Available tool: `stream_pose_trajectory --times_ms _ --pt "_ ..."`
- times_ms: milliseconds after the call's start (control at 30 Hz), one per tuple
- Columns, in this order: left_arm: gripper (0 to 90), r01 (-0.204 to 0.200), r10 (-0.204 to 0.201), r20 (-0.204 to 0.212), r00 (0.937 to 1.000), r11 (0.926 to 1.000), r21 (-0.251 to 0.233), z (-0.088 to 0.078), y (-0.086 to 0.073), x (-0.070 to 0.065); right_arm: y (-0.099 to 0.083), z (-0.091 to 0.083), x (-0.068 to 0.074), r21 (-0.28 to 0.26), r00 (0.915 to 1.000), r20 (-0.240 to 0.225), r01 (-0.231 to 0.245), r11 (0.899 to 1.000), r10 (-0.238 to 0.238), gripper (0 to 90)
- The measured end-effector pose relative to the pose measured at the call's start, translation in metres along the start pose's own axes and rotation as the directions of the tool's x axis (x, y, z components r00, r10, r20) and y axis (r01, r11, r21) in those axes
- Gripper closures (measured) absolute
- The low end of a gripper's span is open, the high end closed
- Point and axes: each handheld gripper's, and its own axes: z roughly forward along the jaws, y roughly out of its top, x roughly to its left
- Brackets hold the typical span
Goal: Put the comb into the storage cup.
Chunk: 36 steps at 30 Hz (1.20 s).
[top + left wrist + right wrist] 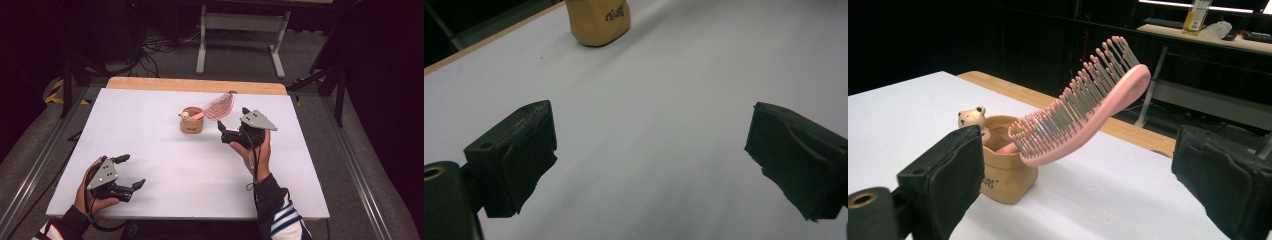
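A small tan cup [192,121] [598,21] [1003,169] with a little bear figure [971,118] on its rim stands on the white table top [165,155]. A pink hairbrush [218,106] [1083,114] leans out of the cup, handle end inside, bristled head up and to the right. My right gripper [233,124] [1078,180] is open just right of the cup, jaws wide with nothing between them. Near the front left edge my left gripper [131,171] [651,160] is open too, jaws spread over bare table.
A wooden strip [195,85] runs along the table's far edge. Beyond it stand a white metal frame [240,30] and cables on the floor. A bench with a bottle [1198,12] stands in the dark behind.
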Motion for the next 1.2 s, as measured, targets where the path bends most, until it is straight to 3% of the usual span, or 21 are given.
stream_pose_trajectory --times_ms 800,1200 --pt "6.9 -0.015 0.015 0.001 0.9999 0.9999 -0.006 -0.001 0.003 -0.003 -0.002 -0.033 0.001 -0.020 0.9989 -0.014 0.044 0.999 -0.044 7.5" --pt "7.1 -0.023 0.023 -0.005 0.9997 0.9997 -0.004 -0.002 0.004 -0.002 -0.005 -0.043 0.012 -0.024 0.9964 -0.031 0.078 0.997 -0.079 7.5"
